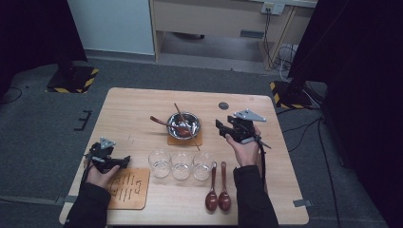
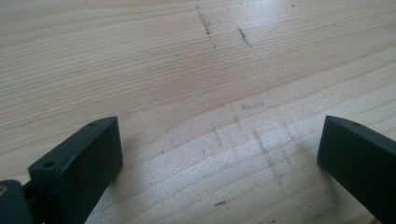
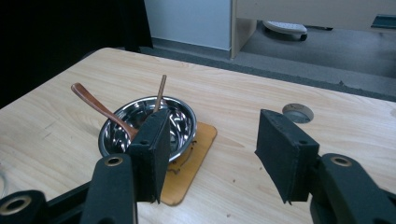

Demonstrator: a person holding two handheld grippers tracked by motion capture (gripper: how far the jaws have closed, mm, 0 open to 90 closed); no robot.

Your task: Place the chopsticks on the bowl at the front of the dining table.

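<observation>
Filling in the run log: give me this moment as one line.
left gripper: open, empty, over bare table | right gripper: open, empty, beside steel bowl | two spoons in bowl | two spoons on table

Wooden worktop on grey carpet; at centre a steel bowl sits on a small square mat, two long-handled spoons leaning inside it, handles out over the far and left rim. Nearer the person, three clear glasses stand in a row touching, two dark wooden spoons lie side by side just right of them, and a slotted wooden board lies at the near left. Left hand-held gripper is low over the worktop beside the board, jaws apart and pointing right; right hand-held gripper is raised right of the bowl, jaws apart and pointing toward it, holding nothing.
</observation>
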